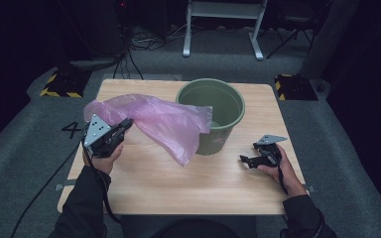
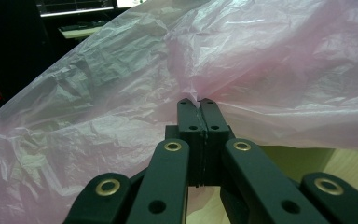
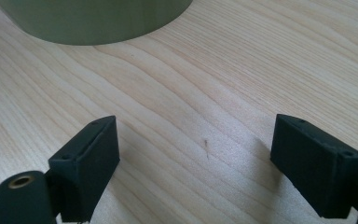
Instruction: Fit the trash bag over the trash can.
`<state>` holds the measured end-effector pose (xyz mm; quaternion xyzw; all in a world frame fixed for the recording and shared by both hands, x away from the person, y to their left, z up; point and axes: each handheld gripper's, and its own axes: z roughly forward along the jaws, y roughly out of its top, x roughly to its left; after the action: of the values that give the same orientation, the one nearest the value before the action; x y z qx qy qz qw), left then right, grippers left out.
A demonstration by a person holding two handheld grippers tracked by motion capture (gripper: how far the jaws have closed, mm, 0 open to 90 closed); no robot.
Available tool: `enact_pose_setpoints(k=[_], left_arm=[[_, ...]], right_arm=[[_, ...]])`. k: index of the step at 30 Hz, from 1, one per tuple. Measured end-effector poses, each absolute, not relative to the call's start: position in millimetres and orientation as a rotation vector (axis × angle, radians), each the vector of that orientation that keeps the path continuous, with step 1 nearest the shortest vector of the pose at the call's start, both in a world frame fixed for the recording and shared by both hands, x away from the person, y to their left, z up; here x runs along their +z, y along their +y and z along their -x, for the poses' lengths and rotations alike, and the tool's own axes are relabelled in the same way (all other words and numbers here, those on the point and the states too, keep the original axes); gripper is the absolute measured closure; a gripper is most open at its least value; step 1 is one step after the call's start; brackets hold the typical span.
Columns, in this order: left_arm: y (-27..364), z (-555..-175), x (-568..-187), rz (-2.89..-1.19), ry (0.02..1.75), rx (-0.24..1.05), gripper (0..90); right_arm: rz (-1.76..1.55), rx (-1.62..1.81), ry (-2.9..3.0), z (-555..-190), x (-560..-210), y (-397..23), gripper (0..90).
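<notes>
Left gripper (image 1: pixel 127 123) was clamped on a fold of the pink plastic bag (image 1: pixel 163 121), jaws pressed together around the film. Bag hung above the wooden table (image 1: pixel 178 183), draped against the near-left rim of the green bucket (image 1: pixel 213 115). Right gripper (image 1: pixel 245 160) sat low by the table's right edge near the bucket, jaws wide apart, nothing between them.

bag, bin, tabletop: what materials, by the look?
Bag: thin plastic film, translucent pink, glossy; fine crinkles show in the left gripper view, and it hangs limp from the shut left gripper.
Bin: probably moulded plastic, matte olive green; smooth, even wall with a rolled rim.
Tabletop: light wood or a wood-look laminate, satin; the grain lines are clear, which of the two I can't tell.
</notes>
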<state>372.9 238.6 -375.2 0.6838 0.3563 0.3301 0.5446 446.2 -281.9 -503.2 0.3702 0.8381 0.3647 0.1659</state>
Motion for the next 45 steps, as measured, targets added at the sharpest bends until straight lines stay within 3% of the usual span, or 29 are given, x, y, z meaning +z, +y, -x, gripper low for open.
enact_pose_setpoints(k=[18,28,37,45], left_arm=[[207,-411,-345,-1.636,0.836,0.865,89.6],[194,-432,-343,-1.666,0.852,0.874,89.5],[179,-451,-336,-1.697,0.878,0.941,89.6],[164,-461,-335,-1.713,0.912,0.999,89.6]], right_arm=[[-1.029,1.048,2.386,-447,-495,-279,18.8],[-1.011,1.177,2.263,-446,-458,-284,19.7],[-0.877,1.296,2.138,-440,-391,-282,21.7],[-0.847,1.336,2.1,-441,-371,-278,21.8]])
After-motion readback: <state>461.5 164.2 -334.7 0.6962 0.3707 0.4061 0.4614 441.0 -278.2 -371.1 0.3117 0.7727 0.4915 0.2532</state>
